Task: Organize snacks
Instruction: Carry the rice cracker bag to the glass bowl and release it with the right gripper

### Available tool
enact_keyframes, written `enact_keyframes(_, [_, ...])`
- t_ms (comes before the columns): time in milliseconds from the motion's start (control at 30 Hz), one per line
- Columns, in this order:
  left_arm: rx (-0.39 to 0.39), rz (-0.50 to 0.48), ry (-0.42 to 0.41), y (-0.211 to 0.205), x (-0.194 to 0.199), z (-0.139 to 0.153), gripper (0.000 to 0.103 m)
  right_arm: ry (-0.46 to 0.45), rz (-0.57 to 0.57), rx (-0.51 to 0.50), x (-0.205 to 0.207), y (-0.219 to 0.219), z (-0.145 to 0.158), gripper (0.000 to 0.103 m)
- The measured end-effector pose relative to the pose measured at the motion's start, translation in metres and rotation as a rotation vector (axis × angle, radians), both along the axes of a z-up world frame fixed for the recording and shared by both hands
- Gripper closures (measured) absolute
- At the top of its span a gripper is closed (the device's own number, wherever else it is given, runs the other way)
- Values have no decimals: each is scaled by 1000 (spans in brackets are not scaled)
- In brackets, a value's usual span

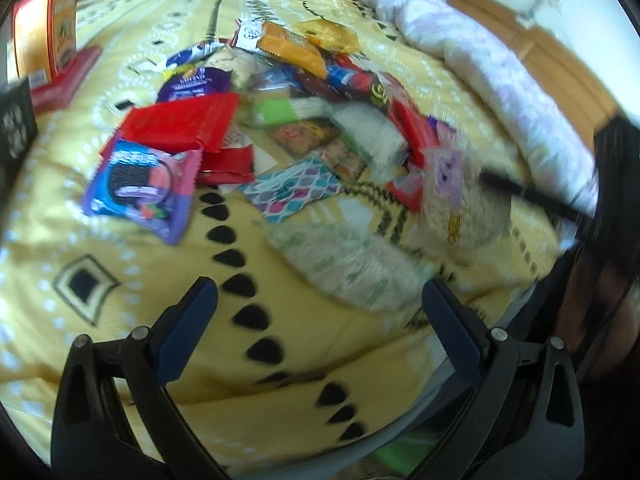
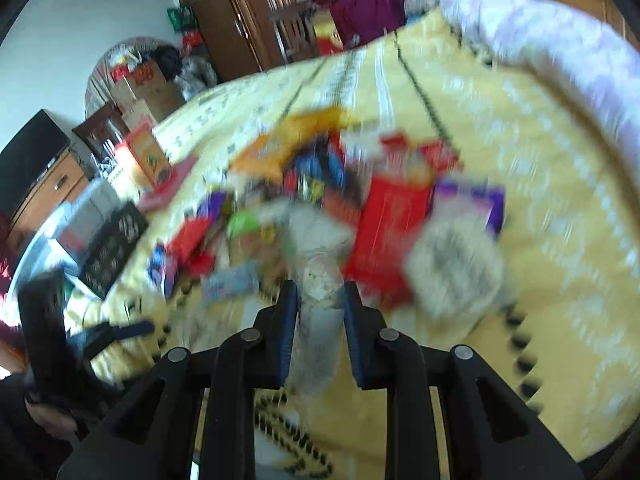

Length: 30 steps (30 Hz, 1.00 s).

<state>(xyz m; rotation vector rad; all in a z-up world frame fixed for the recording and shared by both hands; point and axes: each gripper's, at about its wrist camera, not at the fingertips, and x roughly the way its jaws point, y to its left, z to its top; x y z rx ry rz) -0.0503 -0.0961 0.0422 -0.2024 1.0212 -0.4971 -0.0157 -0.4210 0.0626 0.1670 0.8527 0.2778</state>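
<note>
One heap of snack packets (image 1: 304,120) lies on a bed under a yellow patterned blanket (image 1: 132,264), filling the middle of the left wrist view. In the sharper left part I count one pink-and-purple cookie packet (image 1: 142,190) at the left edge of the heap, two red packets just above and right of it, the larger red packet (image 1: 180,124) overlapping the smaller, one purple packet (image 1: 196,82) above those, two orange packets toward the top, and one teal scale-patterned packet (image 1: 292,190) near the centre. The right side of the heap is smeared by blur, so no full count is possible there. One orange carton (image 1: 46,28) stands upright on a flat red box (image 1: 66,78) at the upper left, apart from the heap; a dark patterned box (image 1: 16,120) is cut off by the left edge. One pale lilac quilt (image 1: 472,44) is bunched along the upper right. The left tool (image 1: 320,316) stands wide at the bottom of its view, nothing between its two blue pads, above bare blanket. The right tool (image 2: 320,300) is narrow, its pads pinching one pale translucent bag (image 2: 318,276) at the lower centre of the right wrist view; the bag's contents are too blurred to name. That whole view is heavily smeared, with only colours readable in the heap.
</note>
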Motion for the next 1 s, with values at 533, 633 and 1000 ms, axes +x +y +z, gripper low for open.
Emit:
enact_keyframes(533, [-30, -1, -22, -3, 16, 8, 59, 4, -16, -13, 6, 15, -12, 78])
enact_keyframes(633, [-17, 23, -92, 10, 14, 30, 60, -51, -7, -35, 4, 24, 12, 78])
enact_keyframes(1000, [61, 310, -356, 162, -2, 157, 60, -265, 174, -3, 21, 143, 130, 78])
